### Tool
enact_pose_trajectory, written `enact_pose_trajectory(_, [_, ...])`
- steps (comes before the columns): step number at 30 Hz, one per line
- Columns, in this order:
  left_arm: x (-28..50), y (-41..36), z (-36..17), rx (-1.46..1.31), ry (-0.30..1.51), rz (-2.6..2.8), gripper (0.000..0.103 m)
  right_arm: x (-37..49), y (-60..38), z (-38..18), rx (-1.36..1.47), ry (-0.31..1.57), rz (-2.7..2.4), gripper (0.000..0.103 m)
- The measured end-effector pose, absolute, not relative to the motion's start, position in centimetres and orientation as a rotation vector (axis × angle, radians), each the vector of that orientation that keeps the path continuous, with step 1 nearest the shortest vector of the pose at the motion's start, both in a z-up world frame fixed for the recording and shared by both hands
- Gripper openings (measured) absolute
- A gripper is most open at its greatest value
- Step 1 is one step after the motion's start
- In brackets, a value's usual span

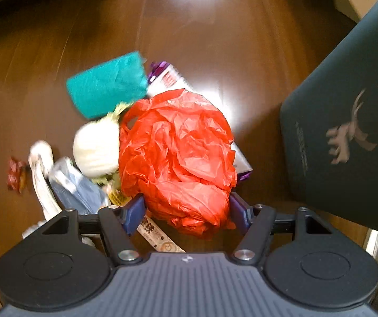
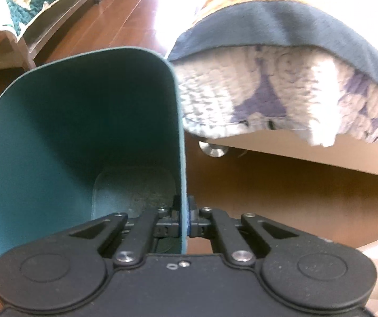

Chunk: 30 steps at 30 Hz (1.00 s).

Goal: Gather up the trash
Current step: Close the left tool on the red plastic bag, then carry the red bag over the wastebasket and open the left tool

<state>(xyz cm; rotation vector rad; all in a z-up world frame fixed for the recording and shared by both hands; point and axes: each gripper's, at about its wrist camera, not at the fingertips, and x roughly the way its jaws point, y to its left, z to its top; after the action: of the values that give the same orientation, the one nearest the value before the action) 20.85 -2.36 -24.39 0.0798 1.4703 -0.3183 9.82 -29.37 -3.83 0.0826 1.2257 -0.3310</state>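
Observation:
A crumpled red plastic bag (image 1: 178,153) lies on the wooden floor amid a trash pile. My left gripper (image 1: 186,211) is open, its blue pads either side of the bag's near end, not clamped. Around the bag lie a teal cloth (image 1: 107,84), a white round wrapper (image 1: 96,148), a purple-white carton (image 1: 167,76), a grey-blue pouch (image 1: 75,185) and a small red wrapper (image 1: 15,175). My right gripper (image 2: 185,219) is shut on the right wall of a dark teal bin (image 2: 83,132), seen empty inside. The bin's outside (image 1: 347,132) shows at right in the left wrist view.
A bed with a white-purple quilt (image 2: 281,92) hangs over the floor right of the bin. A low bench with a green-white quilt (image 2: 25,5) stands at the back left. A printed paper strip (image 1: 160,237) lies under the left gripper.

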Motion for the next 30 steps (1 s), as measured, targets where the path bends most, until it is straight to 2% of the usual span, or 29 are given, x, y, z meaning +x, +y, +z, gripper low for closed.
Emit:
enact_pose_trajectory(8, [19.6,-3.8,-16.5,0.068,1.412,-0.579,0.067,7.6,-28.7,-2.7,0.003,1.284,-0.371,0.002])
enact_pose_trajectory(17, [16.7,-5.2,-5.5,-0.059,1.213,-0.833,0.067,5.9,-25.7,-2.4,-0.121,1.324,-0.378,0.002])
enact_pose_trajectory(22, [15.4,-9.5,-5.6,-0.005,1.243,-0.955,0.067,6.3,-25.3,-1.9,-0.137,1.318,-0.376,0.002])
enact_pose_trajectory(30, [12.6,-16.3,-11.2,0.168,1.336,-0.973,0.067,6.5,-24.1,-1.5,-0.176,1.322,-0.360,0.002])
